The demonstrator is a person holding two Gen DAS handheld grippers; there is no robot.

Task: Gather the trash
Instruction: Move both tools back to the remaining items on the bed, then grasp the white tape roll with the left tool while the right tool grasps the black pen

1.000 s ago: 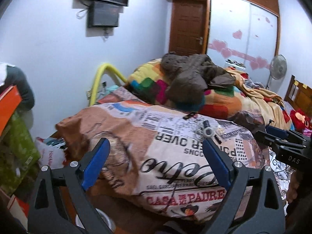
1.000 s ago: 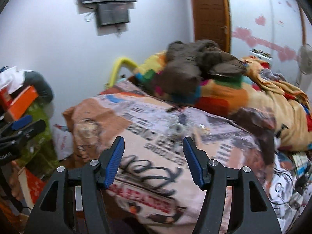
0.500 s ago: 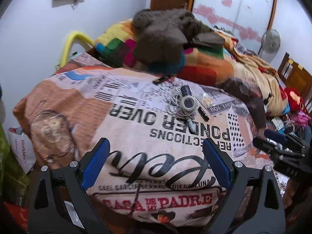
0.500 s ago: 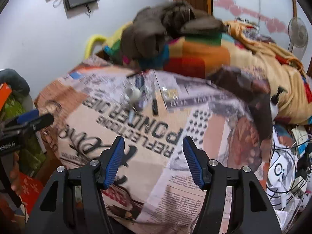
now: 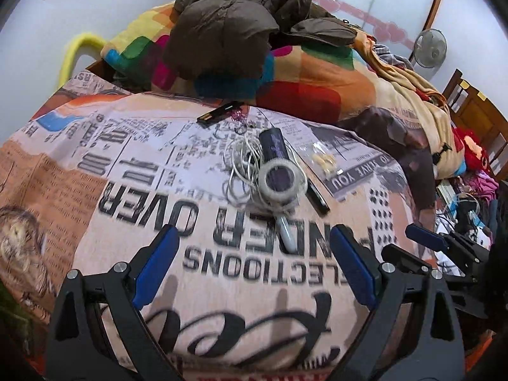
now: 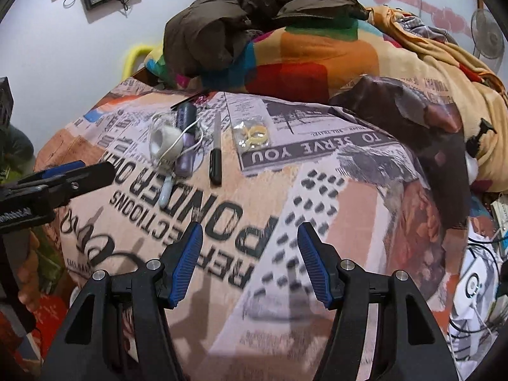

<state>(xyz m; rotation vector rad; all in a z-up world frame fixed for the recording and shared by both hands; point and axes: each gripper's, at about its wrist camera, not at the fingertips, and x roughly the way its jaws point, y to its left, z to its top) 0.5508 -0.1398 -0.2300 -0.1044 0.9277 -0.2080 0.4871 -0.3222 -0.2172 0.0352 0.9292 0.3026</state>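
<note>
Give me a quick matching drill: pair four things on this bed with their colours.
Things:
1. tape roll
2. jacket
3. pen
4. rings in the clear bag

Colours:
a. yellow
b. white
c. black
d. dark brown

Pairs: 1-b, 2-d, 3-c, 4-a

Left hand-held gripper [image 5: 252, 273] open above bedspread [image 5: 95, 190]; tape roll [image 5: 281, 181] ahead.
</note>
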